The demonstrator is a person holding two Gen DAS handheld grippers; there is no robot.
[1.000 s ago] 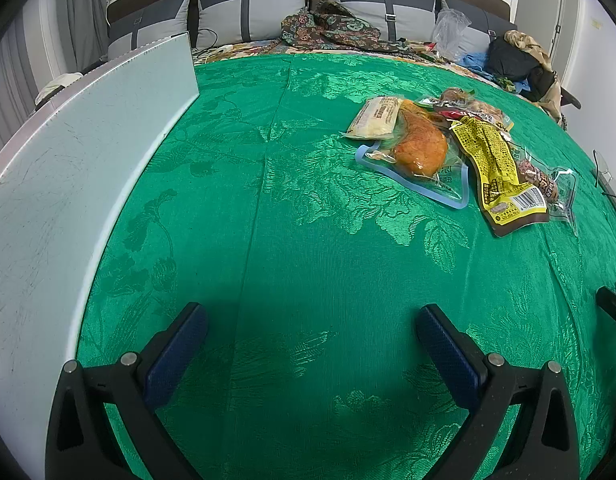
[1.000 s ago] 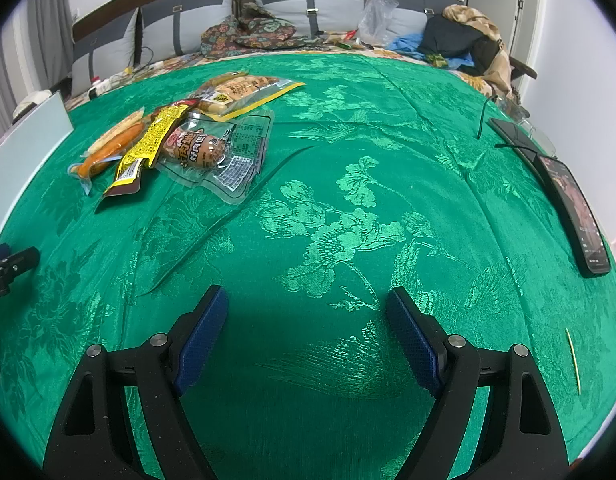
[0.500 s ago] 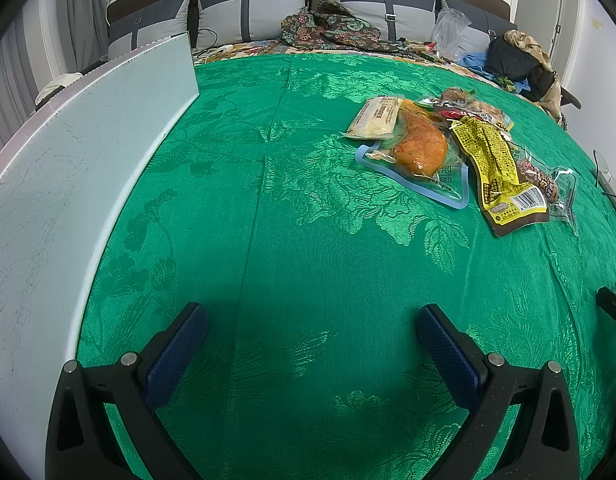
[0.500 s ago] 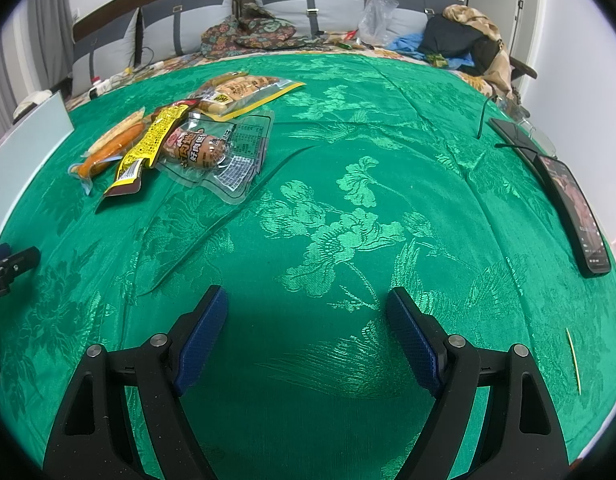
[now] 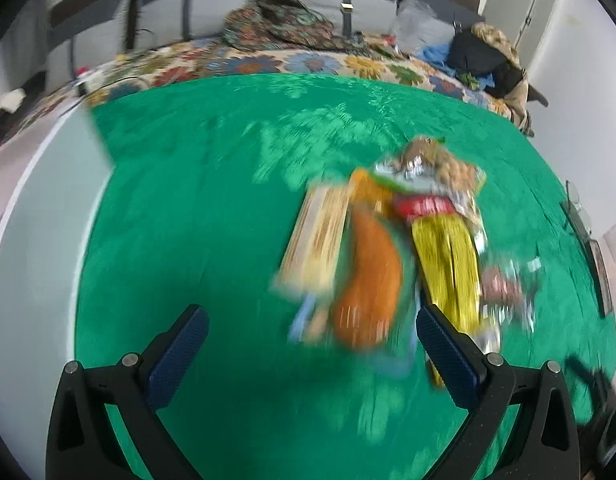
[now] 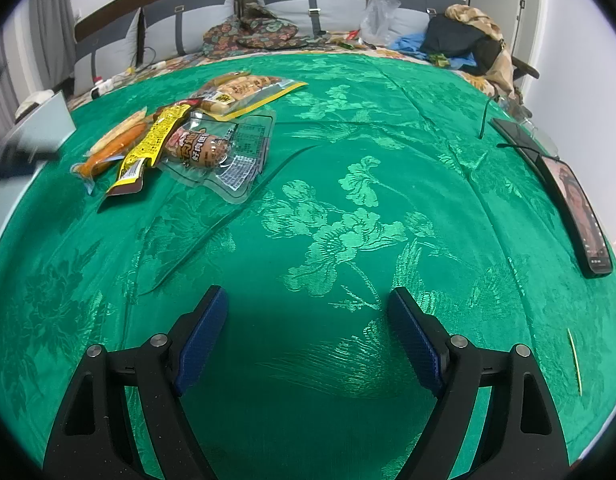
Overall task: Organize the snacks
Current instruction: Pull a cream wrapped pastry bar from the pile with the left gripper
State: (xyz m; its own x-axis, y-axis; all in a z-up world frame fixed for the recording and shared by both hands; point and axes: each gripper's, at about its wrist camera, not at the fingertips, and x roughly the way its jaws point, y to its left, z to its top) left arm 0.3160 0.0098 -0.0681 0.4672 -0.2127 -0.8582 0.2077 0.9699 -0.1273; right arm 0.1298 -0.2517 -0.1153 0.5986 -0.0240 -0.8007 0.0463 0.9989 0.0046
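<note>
One green cloth (image 6: 348, 208) carries the snack pile (image 6: 179, 136) at its far left, packets overlapping. Left gripper (image 5: 312, 344), released and empty, nears the orange packet (image 5: 368, 280); best to straddle one edge only. Right gripper (image 6: 308, 332) is opening, with nothing between its jaws.

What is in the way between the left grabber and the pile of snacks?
Nothing that shows. The left gripper is open and empty, and only bare green cloth lies between its fingers and the snack pile just ahead. The orange packet is the nearest one. The picture is blurred, so small things could be missed.
</note>
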